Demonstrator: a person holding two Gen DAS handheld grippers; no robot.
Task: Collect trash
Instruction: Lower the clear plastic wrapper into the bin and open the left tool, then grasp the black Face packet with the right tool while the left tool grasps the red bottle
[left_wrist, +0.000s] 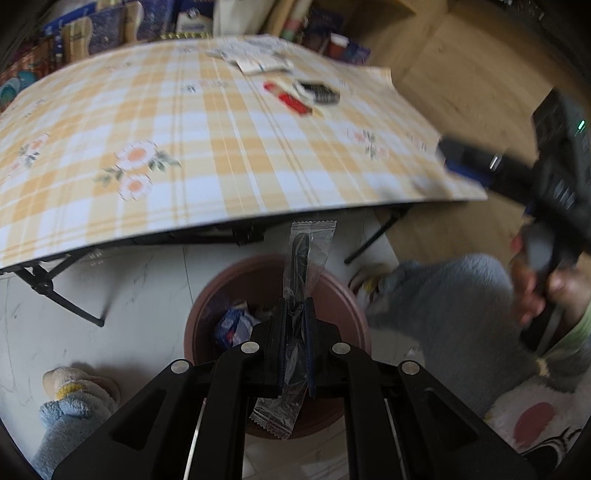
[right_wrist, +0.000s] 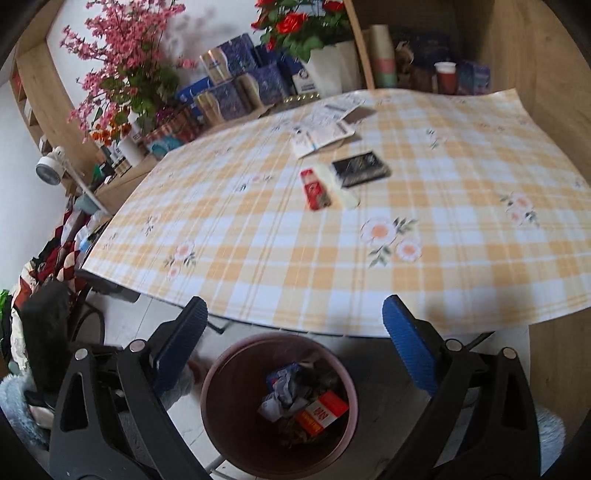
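My left gripper (left_wrist: 295, 310) is shut on a clear plastic wrapper (left_wrist: 308, 254) with a dark utensil inside. It holds the wrapper upright over the brown trash bin (left_wrist: 236, 280) on the floor. In the right wrist view my right gripper (right_wrist: 295, 332) stands wide open with nothing between its blue pads (right_wrist: 406, 343), above the same bin (right_wrist: 221, 365). Inside the bin lie an orange-red box (right_wrist: 321, 411) and crumpled wrappers (right_wrist: 284, 391). On the checked tablecloth (right_wrist: 258, 240) rest a red packet (right_wrist: 314, 188), a black packet (right_wrist: 360, 168), a pale strip (right_wrist: 341, 188) and white papers (right_wrist: 325, 129).
The bin stands just in front of the folding table's near edge, between its black legs (left_wrist: 55, 295). A person's grey fleece leg (left_wrist: 443, 314) and plush slippers (left_wrist: 70, 398) flank the bin. Boxes and flower pots (right_wrist: 122, 74) crowd the space behind the table.
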